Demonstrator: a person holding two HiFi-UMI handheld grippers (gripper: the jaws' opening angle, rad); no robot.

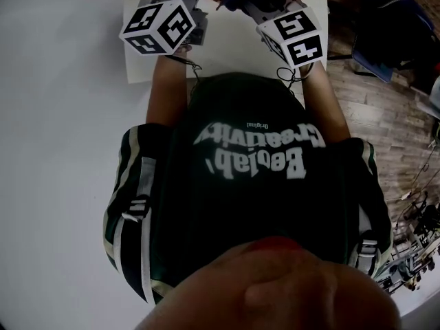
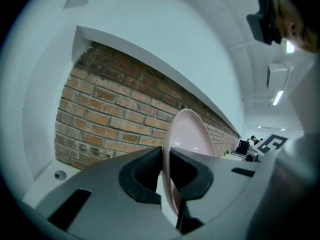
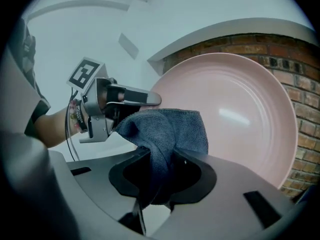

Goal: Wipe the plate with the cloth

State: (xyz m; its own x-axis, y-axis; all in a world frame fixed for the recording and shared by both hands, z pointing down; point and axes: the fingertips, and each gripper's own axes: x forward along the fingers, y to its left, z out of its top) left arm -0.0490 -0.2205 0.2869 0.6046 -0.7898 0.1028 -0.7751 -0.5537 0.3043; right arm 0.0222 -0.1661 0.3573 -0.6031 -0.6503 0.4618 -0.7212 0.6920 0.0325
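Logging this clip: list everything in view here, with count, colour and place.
plate: one, pink, on edge, rim in the left tool
cloth: one, dark blue, in the right tool, before the plate's face
brick wall: one, red-brown, behind the plate
table: one, white, beneath both tools
floor: one, wood-brown, right of the person
shirt: one, dark green with white print, on the person
marker cubes: two, black and white, one per tool
left tool: one, grey, shut on the plate
right tool: one, grey, shut on the cloth
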